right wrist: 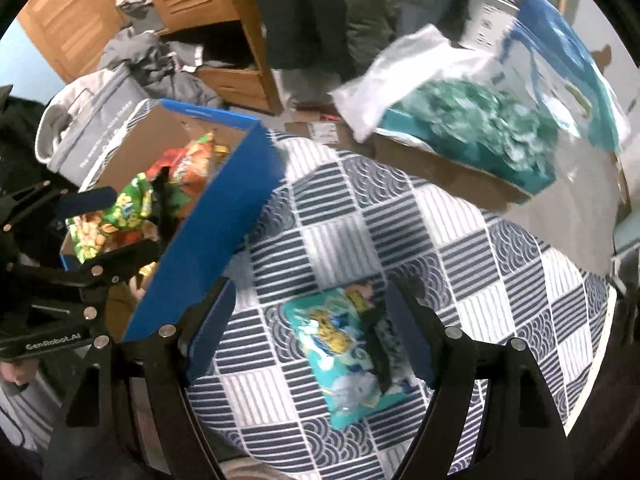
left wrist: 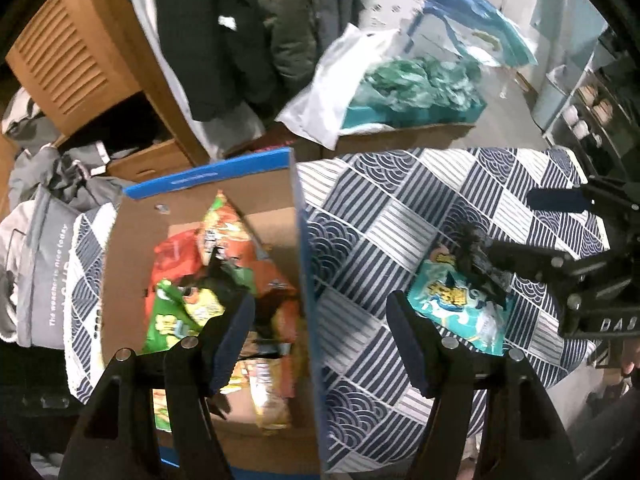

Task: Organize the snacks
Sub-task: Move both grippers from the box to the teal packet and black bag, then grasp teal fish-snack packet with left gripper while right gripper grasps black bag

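A teal snack bag [right wrist: 352, 354] lies flat on the patterned tablecloth [right wrist: 460, 232]; it also shows in the left wrist view [left wrist: 456, 306]. A blue cardboard box [left wrist: 302, 248] holds several snack bags, orange [left wrist: 228, 236] and green [left wrist: 176, 312]; the box also shows in the right wrist view [right wrist: 212, 224]. My left gripper [left wrist: 320, 340] is open and empty, straddling the box's right wall. My right gripper [right wrist: 312, 332] is open just above the teal bag, with one finger [right wrist: 408, 332] over its right edge.
A brown carton [right wrist: 448, 168] with teal packets and a white plastic bag [right wrist: 404, 76] stands beyond the table. A wooden cabinet [right wrist: 208, 8], grey clothes [right wrist: 160, 60] and a grey tote [left wrist: 44, 264] are at the left. The table's round edge [right wrist: 600, 340] is near on the right.
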Motion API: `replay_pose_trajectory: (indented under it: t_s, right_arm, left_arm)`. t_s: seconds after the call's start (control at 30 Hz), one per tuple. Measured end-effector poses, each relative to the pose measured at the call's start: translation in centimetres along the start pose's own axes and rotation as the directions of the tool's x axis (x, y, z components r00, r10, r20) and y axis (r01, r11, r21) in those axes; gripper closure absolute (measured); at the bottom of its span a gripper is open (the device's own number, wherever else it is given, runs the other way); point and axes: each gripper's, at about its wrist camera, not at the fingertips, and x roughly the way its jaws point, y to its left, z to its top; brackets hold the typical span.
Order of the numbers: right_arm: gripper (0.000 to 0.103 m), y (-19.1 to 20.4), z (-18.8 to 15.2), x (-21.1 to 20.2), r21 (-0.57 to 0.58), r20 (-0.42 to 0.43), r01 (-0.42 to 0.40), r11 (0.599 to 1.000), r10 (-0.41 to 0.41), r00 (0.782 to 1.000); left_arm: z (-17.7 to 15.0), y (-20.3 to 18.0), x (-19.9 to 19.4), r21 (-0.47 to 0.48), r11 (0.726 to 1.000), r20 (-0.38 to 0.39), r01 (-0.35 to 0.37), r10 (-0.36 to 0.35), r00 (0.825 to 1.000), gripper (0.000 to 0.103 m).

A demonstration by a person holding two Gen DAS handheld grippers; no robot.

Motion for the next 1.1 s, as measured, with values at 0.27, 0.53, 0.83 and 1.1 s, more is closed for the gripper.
replay_pose_trajectory:
  t_s: [0.27, 0.53, 0.83, 1.1]
  right_arm:
    - [0.024, -4.1, -1.2, 1.6, 0.056, -0.028, 0.021, 0.998, -0.02, 0.999]
    - [0.024, -6.3, -1.9, 4.1, 0.048, -0.069, 0.026, 0.999, -0.023, 0.997]
    - [0.024, -7.7, -3.5, 7.7, 0.004, -0.154, 0.03, 1.0, -0.029, 0.988]
    - [0.024, -8.3, -4.4, 10.1, -0.041, -0.188, 0.022, 0.999, -0.029, 0.982]
  left_arm:
    - [-0.5, -2.9, 2.6, 0.004, 1.0, -0.078, 0.029, -0.028, 0.997, 0.033]
    - [-0.2, -4.7, 5.1, 0.006, 1.0, -0.113, -0.003, 0.004, 0.994, 0.033]
    - [0.0, -5.6, 8.7, -0.002, 1.0, -0.166, -0.007, 0.007, 0.986, 0.033]
    - [0.5, -6.6, 10.9, -0.002, 1.0, -0.186, -0.014, 0.014, 0.982, 0.033]
